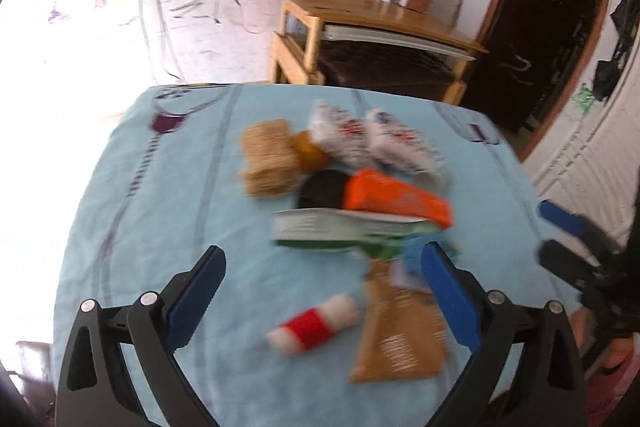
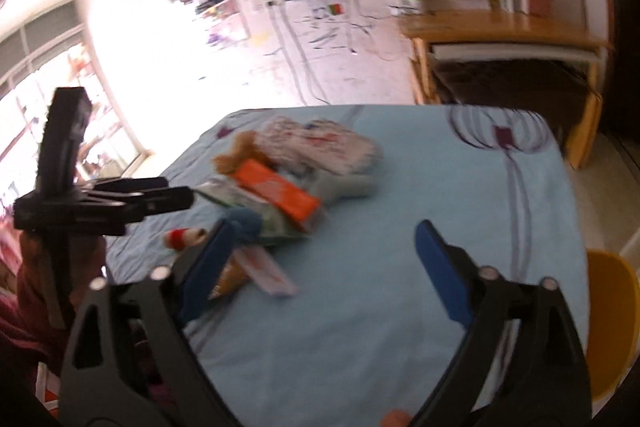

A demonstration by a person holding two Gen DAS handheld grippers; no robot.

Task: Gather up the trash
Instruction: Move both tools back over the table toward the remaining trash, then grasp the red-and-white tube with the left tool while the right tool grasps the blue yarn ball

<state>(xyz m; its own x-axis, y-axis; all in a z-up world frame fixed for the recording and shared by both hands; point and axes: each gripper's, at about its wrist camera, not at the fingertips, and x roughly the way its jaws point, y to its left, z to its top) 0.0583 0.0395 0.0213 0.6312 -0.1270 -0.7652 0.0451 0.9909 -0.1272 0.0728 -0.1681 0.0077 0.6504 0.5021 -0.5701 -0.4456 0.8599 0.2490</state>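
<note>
A heap of trash lies on the light blue tablecloth point(image 1: 160, 207): an orange packet point(image 1: 394, 197), a green and white wrapper point(image 1: 340, 231), two white printed bags point(image 1: 372, 139), a tan woven piece point(image 1: 268, 159), a brown paper packet point(image 1: 400, 331) and a small red and white roll point(image 1: 316, 325). My left gripper point(image 1: 322, 263) hangs open above the roll and brown packet, nothing between its pads. My right gripper point(image 2: 324, 239) is open over bare cloth, right of the heap, with the orange packet point(image 2: 276, 193) ahead to its left. The left gripper point(image 2: 160, 195) shows at the right wrist view's left edge.
A wooden desk point(image 1: 384, 15) with boxes and bottles stands behind the table by a dark doorway point(image 1: 548, 27). A yellow round object point(image 2: 612, 319) sits off the table's right edge. Bright windows fill the left side. A sleeve shows at the left wrist view's right edge.
</note>
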